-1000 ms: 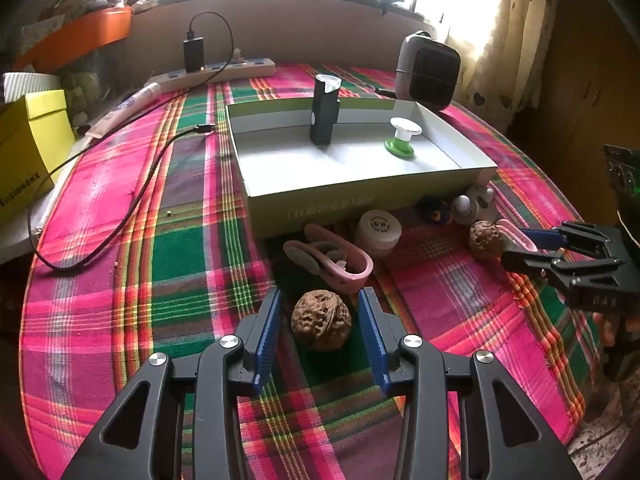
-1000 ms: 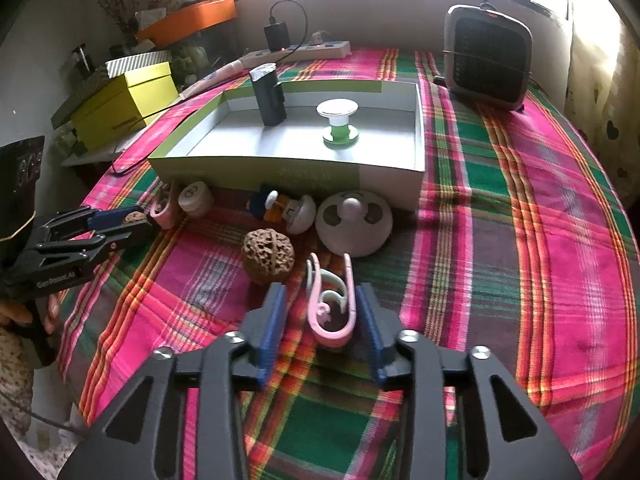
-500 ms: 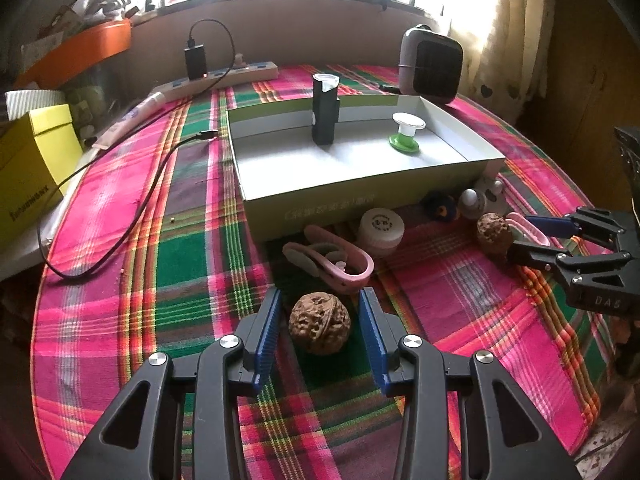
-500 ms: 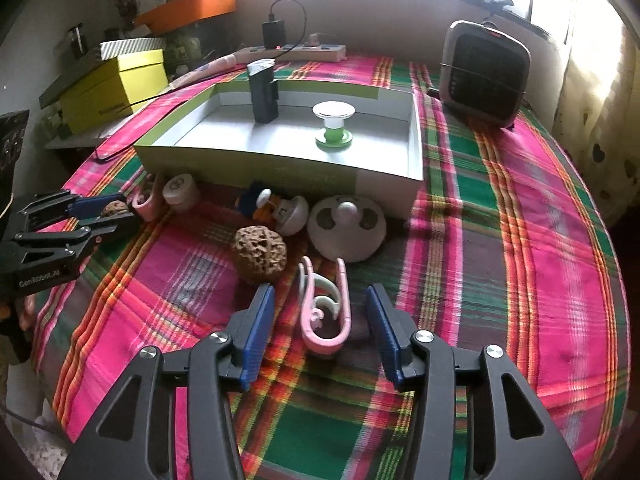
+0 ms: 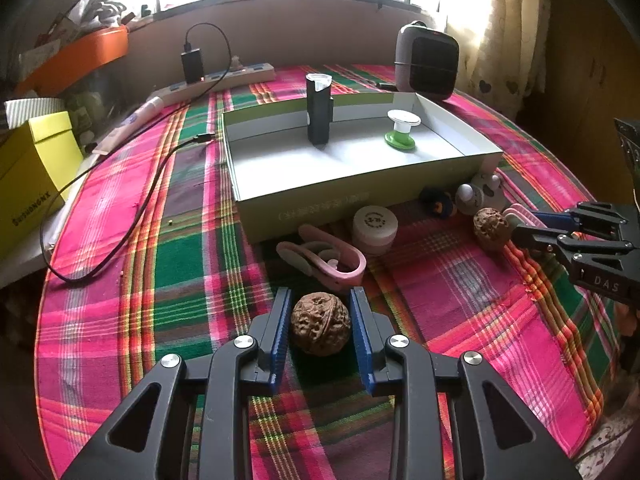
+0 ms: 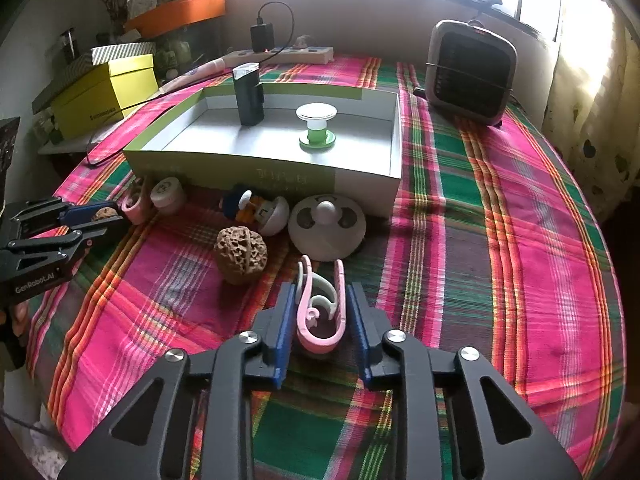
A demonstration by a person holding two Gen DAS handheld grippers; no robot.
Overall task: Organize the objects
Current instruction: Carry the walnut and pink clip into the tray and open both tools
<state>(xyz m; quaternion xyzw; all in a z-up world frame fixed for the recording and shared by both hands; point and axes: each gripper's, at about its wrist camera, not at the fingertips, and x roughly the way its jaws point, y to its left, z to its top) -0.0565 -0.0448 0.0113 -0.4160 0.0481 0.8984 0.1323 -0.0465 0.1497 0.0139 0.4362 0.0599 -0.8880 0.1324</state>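
My left gripper (image 5: pixel 320 320) is closed onto a brown walnut (image 5: pixel 320 329) on the plaid cloth; both pads touch its sides. My right gripper (image 6: pixel 321 312) is closed onto a pink clip (image 6: pixel 320 312), pads against its two arms. A second pink clip (image 5: pixel 324 256), a white jar (image 5: pixel 375 229) and a second walnut (image 6: pixel 241 254) lie in front of the open box (image 5: pixel 360 192). The box holds a dark bottle (image 5: pixel 318 109) and a green-and-white spool (image 5: pixel 401 130).
A white round fan (image 6: pixel 327 227) and a small toy figure (image 6: pixel 256 210) lie against the box front. A heater (image 6: pixel 470 72), power strip (image 6: pixel 280 55) with cable and yellow box (image 6: pixel 106 94) stand behind.
Both grippers have narrowed, the left onto the walnut and the right onto the pink clip. Both hands stayed nearly in place.
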